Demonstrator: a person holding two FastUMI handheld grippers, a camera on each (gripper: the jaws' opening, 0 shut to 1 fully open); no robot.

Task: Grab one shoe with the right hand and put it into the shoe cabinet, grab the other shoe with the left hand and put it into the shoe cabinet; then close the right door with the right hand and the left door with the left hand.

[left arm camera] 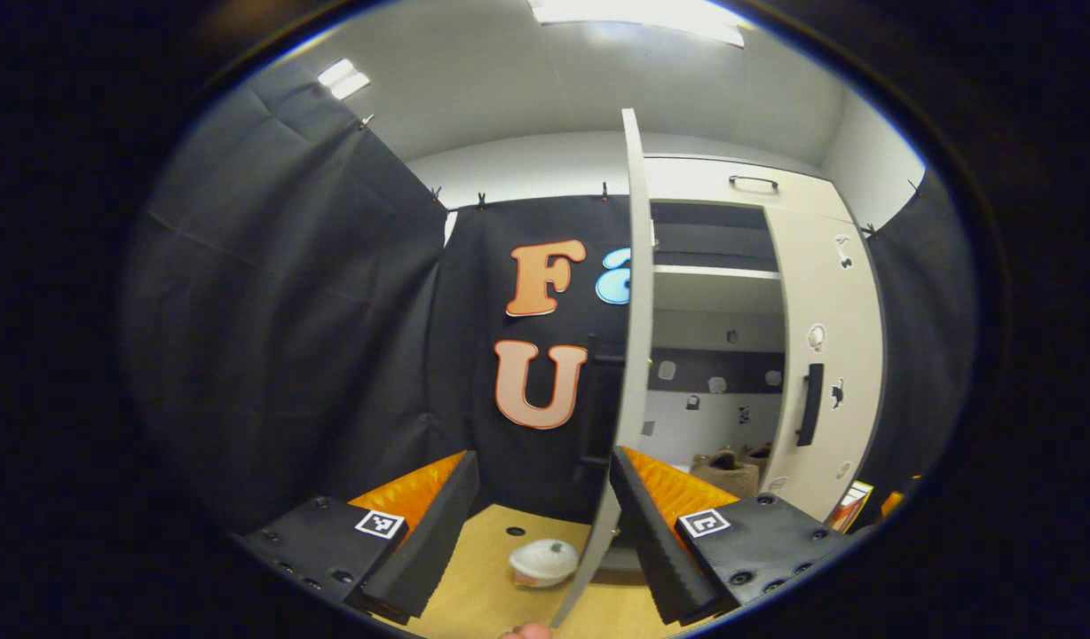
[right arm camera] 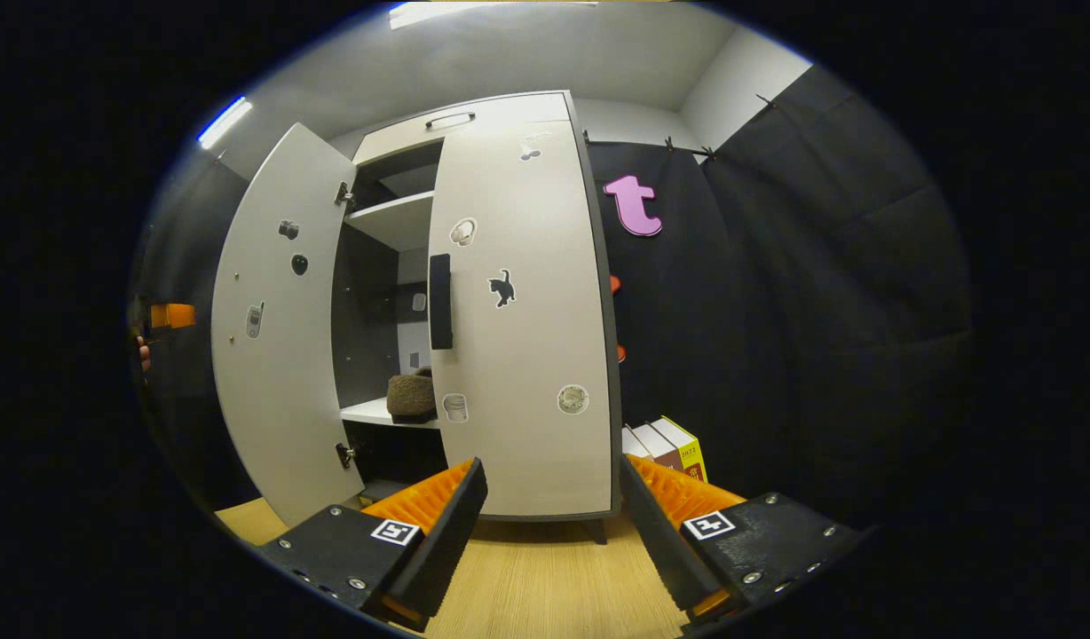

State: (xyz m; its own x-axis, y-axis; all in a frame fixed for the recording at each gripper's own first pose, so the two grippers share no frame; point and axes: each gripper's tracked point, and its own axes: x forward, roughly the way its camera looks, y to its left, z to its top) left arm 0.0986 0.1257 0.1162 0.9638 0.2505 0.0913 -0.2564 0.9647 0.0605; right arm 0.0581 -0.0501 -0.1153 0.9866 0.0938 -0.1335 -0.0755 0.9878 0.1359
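Note:
The white shoe cabinet (right arm camera: 523, 373) stands ahead with its right door (right arm camera: 527, 311) shut and its left door (right arm camera: 274, 355) swung open. A brown fuzzy shoe (right arm camera: 412, 395) rests on the lower shelf, and the left gripper view shows shoes (left arm camera: 727, 470) low inside. My left gripper (left arm camera: 542, 457) is open. The left door's edge (left arm camera: 632, 311) runs upright between its fingers, close against the right-hand finger (left arm camera: 647, 524); I cannot tell whether they touch. My right gripper (right arm camera: 552, 461) is open and holds nothing, a short way in front of the shut right door.
A white round bowl-like thing (left arm camera: 543, 561) lies on the wooden floor (right arm camera: 545, 577) by the open door's foot. Books (right arm camera: 669, 448) stand against the cabinet's right side. The right door carries a black handle (right arm camera: 439, 302). Black cloth walls close in both sides.

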